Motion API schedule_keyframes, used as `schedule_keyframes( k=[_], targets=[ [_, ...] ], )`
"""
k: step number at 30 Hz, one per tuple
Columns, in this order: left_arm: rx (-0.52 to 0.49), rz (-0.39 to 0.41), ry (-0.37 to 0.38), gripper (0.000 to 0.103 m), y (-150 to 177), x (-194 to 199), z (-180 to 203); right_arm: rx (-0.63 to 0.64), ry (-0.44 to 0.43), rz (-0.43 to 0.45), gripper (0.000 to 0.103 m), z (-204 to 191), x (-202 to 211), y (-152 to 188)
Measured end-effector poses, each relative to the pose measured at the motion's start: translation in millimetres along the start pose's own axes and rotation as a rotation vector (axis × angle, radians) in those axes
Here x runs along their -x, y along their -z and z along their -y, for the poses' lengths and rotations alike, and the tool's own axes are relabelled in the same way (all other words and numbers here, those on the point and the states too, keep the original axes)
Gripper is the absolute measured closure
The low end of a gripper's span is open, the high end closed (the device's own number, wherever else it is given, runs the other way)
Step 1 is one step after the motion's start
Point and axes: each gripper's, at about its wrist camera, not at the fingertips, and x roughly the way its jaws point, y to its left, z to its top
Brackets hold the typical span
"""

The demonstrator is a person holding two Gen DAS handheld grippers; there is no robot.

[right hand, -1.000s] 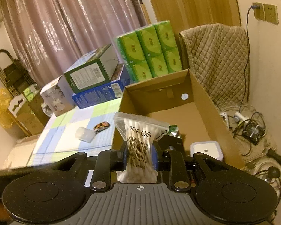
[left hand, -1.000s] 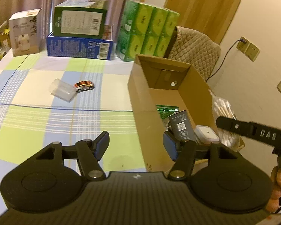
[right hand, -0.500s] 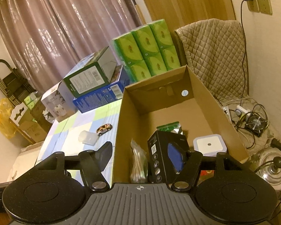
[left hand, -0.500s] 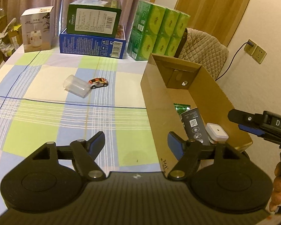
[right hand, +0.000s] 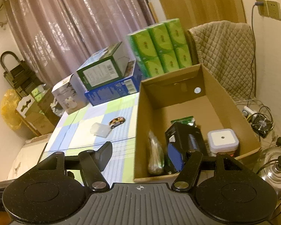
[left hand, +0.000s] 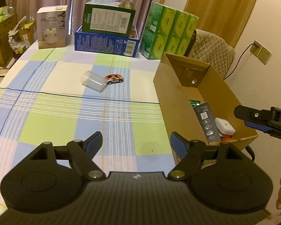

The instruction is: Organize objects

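1. Spreading wide, the fingers of the left gripper [left hand: 135,140] hold nothing and hover above the checked blue, green and white tablecloth [left hand: 52,112], just left of the open brown cardboard box [left hand: 164,101].
2. The right gripper [right hand: 143,152] is also wide and empty; its blue-padded right finger [right hand: 176,155] hangs over the near end of the cardboard box, the other finger outside the box's left wall.
3. Inside the box lie a clear bag of cotton swabs [right hand: 155,153], a black rectangular carton [right hand: 183,136], a white square night light [right hand: 223,137] and a green packet [right hand: 183,120].
4. Left of the box and well apart from it, a small orange-and-white toy car [left hand: 114,78] touches a clear plastic case [left hand: 93,81]; I judge these are next to be collected.
5. Risks: the car may roll away on its wheels if a finger pushes it; the smooth case may slip from the pads or be pushed along; the box wall may be knocked when something is carried over it.
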Motion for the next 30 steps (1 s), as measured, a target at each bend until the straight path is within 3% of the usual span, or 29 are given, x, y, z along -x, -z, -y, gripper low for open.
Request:
schedule_keyframes(
  k=[8,19,24,30],
  targets=[
    [0.010,0.011,-0.018,0.023,1,9,-13,0.039,-0.022,-0.004,0.040,-24,-3,3],
    [0.016,0.031,-0.101,0.007,-5,16,-54,0.120,-0.062,-0.006,0.039,-63,-14,4],
    [0.009,0.040,-0.155,0.001,-15,12,-79,0.150,-0.089,-0.025,0.039,-81,-37,4],
    [-0.026,0.026,-0.183,0.001,-31,-11,-102,0.180,-0.094,-0.057,0.039,-91,-79,4]
  ],
)
